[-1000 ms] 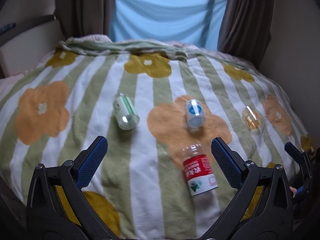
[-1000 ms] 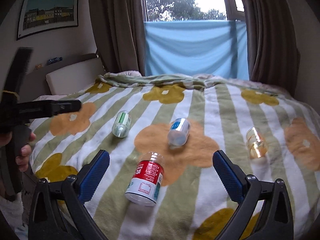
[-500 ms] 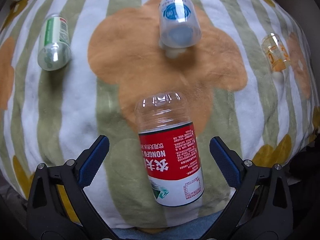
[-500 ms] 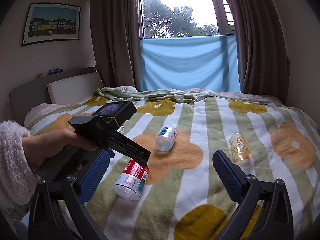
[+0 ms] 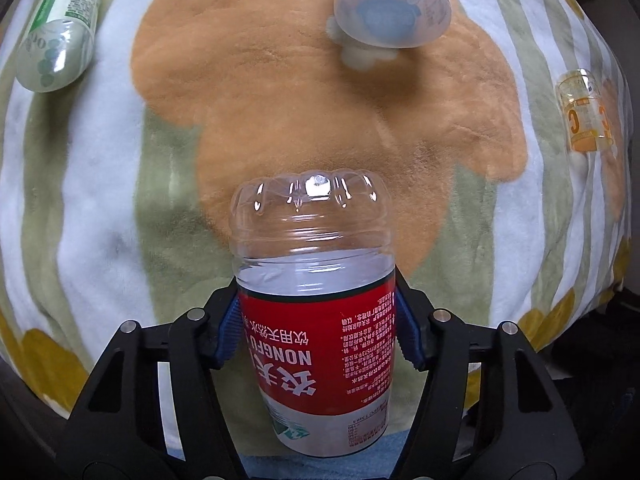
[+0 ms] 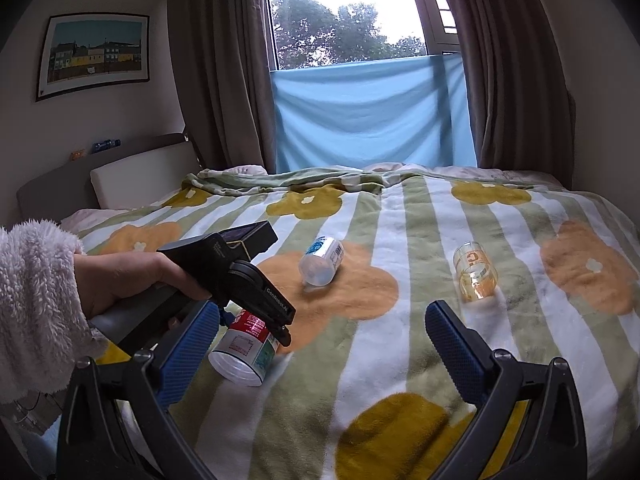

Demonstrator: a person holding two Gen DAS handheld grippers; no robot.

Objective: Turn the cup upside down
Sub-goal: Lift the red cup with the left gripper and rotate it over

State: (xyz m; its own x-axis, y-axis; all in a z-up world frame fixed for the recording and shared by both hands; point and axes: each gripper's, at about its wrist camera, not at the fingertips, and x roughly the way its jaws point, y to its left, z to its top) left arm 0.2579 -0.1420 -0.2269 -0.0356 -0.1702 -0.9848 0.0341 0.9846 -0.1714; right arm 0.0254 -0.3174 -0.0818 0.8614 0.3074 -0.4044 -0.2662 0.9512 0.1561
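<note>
Bedspread with green stripes and orange flowers has four cut-bottle cups lying on it, all on their sides. The left gripper has its blue pads pressed against both sides of the red-label cup, right on the red band, so it's clamped on that one. That cup is at the near edge of the bed, clear closed end pointing away from the camera and open rim toward it; from the right wrist view the same cup looks tilted with its open mouth facing the near edge, and I can't really tell whether it's touching the blanket or just off it. A hand in a fluffy white sleeve holds that tool. The right gripper is spread wide with nothing between its fingers, hovering above the bed. Further out are a blue-label cup on the orange flower, a green-label cup off to the left, and an orange-print cup on the right, all well apart.
</note>
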